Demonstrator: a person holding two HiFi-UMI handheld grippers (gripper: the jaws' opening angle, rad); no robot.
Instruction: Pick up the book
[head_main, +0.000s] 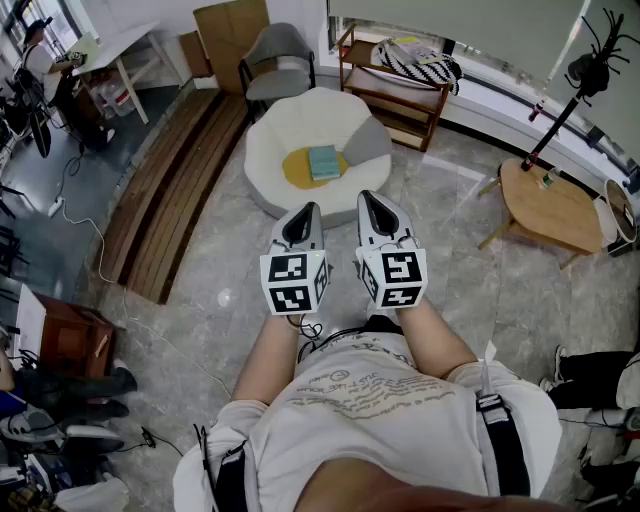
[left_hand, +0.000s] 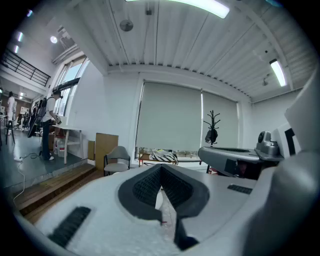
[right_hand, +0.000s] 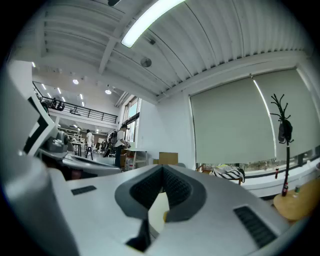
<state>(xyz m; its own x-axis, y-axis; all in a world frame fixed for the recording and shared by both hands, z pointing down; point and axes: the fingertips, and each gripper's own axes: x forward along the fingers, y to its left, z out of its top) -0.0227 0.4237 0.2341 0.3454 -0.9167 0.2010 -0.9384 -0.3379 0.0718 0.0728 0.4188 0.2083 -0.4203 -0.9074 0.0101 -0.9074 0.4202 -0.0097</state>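
While left gripper (head_main: 308, 212) and right gripper (head_main: 370, 200) hang shut, empty, short of book (head_main: 323, 162): closed jaws may shove it off cushion (head_main: 296, 170).

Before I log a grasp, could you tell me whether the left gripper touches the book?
Apart: the head view shows white seat between the left gripper and the book.

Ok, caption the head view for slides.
Shut, the left gripper and right gripper face the book on a white chair.
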